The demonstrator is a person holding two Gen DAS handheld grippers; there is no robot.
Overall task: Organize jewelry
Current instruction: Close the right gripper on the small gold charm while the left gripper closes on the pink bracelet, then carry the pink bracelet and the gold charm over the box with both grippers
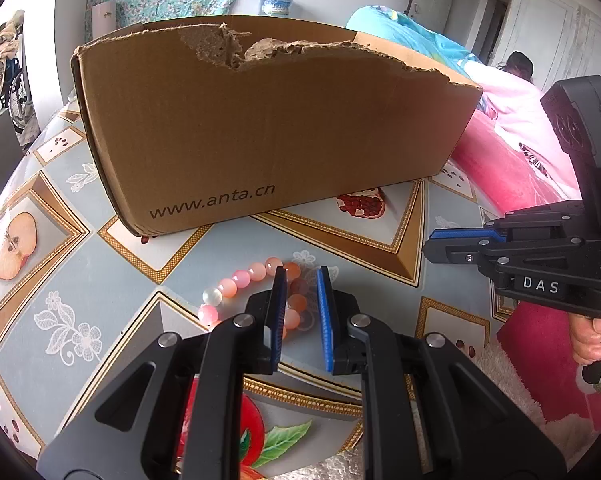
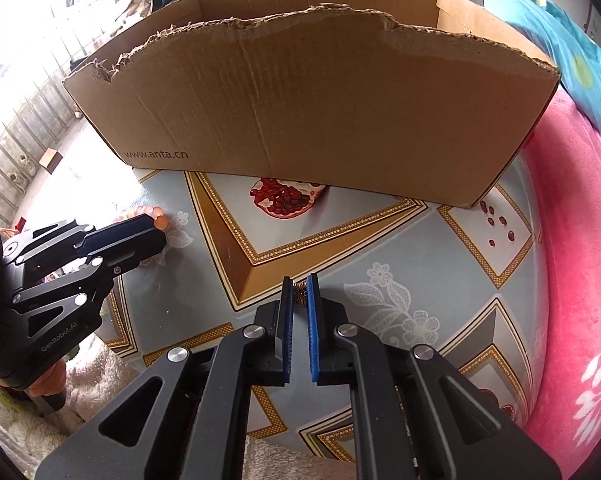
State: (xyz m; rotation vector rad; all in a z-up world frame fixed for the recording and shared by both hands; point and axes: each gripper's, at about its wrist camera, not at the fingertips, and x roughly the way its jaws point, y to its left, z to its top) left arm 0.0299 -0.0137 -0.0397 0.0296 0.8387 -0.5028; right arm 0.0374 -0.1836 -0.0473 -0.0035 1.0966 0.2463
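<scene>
A bracelet of pink and orange beads [image 1: 242, 278] lies on the patterned tablecloth [image 1: 112, 264], in front of a torn cardboard box [image 1: 260, 128]. My left gripper [image 1: 300, 277] is shut on the near side of the bracelet, with beads showing between its blue pads. In the right wrist view that gripper [image 2: 158, 232] comes in from the left, with a bead [image 2: 161, 222] at its tip. My right gripper [image 2: 299, 279] points down at the table, its pads closed on a small bronze filigree ornament [image 2: 300, 293]. In the left wrist view the right gripper [image 1: 430, 244] is seen from the side.
The open box [image 2: 320, 112] spans the far side of the table [image 2: 420, 248]; its inside is hidden. A pink blanket [image 2: 572, 240] borders the right edge. A person's hand [image 1: 590, 340] holds the right gripper's handle. A fluffy white cloth [image 2: 92, 364] lies near the front.
</scene>
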